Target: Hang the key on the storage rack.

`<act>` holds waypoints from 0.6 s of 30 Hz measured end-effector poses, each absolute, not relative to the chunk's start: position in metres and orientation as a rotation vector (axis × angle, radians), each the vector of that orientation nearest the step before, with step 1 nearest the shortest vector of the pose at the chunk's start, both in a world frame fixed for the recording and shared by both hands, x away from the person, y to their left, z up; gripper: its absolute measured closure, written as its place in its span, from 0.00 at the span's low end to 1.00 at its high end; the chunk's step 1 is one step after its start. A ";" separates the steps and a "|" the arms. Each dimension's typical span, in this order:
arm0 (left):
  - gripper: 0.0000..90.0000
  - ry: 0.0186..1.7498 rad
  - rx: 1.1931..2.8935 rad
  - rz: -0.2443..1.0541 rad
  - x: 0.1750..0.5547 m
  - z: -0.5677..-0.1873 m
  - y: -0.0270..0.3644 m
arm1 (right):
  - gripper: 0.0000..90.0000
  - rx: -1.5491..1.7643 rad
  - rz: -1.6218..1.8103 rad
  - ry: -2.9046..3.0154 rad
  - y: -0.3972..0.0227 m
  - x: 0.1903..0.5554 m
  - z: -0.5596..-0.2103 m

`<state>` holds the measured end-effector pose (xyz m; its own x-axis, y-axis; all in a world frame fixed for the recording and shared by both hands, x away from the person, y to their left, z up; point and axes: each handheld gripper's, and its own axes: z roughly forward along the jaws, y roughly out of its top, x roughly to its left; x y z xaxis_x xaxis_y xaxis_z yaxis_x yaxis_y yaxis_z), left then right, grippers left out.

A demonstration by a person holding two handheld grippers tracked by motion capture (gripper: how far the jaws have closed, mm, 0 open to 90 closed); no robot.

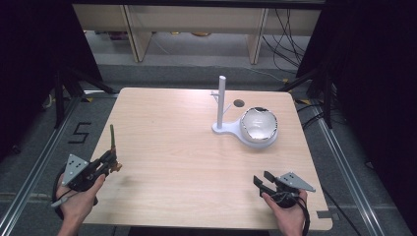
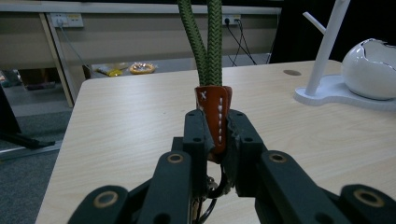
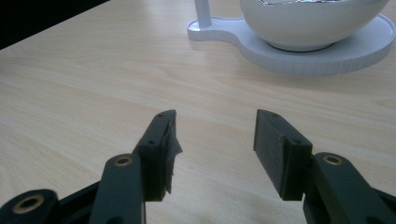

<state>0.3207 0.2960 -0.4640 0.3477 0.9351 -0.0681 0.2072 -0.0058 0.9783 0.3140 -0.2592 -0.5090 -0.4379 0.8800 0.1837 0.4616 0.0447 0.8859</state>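
My left gripper (image 1: 112, 162) (image 2: 215, 122) is shut on a key strap: its jaws clamp the orange leather tab (image 2: 215, 116) from which a green braided cord loop (image 2: 204, 42) (image 1: 112, 135) stands upward. A metal ring hangs below the tab, between the jaws. The gripper hovers at the table's left edge. My right gripper (image 1: 263, 178) (image 3: 215, 140) stands open near the front right of the table, nothing between its pads. A white stand (image 1: 222, 103) with an upright post and a side peg shares its base with a white bowl (image 1: 258, 124) (image 3: 308, 23) at the back right.
The light wooden table (image 1: 177, 147) has a round cable hole (image 1: 239, 103) behind the stand. Beyond the far edge are wooden furniture legs and cables on the floor. Black frame posts flank both sides of the table.
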 end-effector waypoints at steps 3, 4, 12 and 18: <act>0.88 1.088 1.481 0.818 0.321 -0.463 0.295 | 0.55 1.391 1.377 1.914 -0.257 0.312 -0.508; 0.88 1.082 1.484 0.827 0.321 -0.462 0.295 | 0.55 1.390 1.376 1.913 -0.257 0.312 -0.508; 0.88 1.061 1.477 0.844 0.326 -0.458 0.288 | 0.55 1.363 1.348 1.925 -0.261 0.312 -0.506; 0.88 1.040 1.488 0.845 0.331 -0.456 0.281 | 0.55 1.383 1.341 1.914 -0.259 0.311 -0.507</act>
